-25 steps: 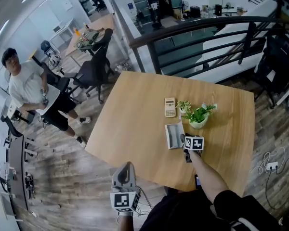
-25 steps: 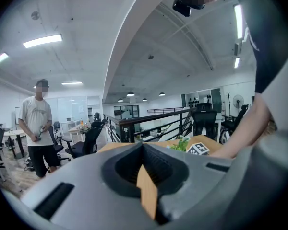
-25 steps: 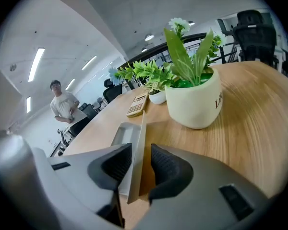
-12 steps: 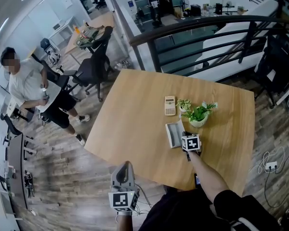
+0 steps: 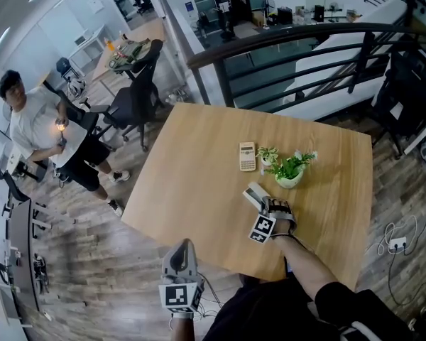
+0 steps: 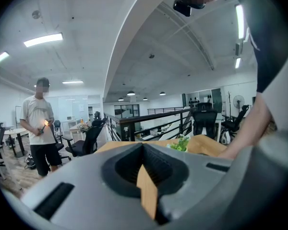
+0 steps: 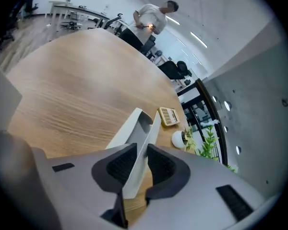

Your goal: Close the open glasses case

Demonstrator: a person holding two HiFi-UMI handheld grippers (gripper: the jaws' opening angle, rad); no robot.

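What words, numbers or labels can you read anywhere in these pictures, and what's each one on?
None can be read.
Calculator: key markings too small.
Glasses case: no print visible.
Near marker cube, far marker cube: black-and-white square patterns only, no letters.

A pale wooden table [image 5: 192, 183] stands beside a dark railing [image 5: 284, 45]. On it lies a beige calculator [image 5: 247, 156]. Just beside that are a small plant [image 5: 269, 154] and a larger leafy plant in a white pot [image 5: 291, 172]. Off the table's left corner are a black office chair [image 5: 131, 104] and a person in a white shirt [image 5: 35, 123]. A power strip [image 5: 401, 246] lies on the wood floor [image 5: 85, 261].
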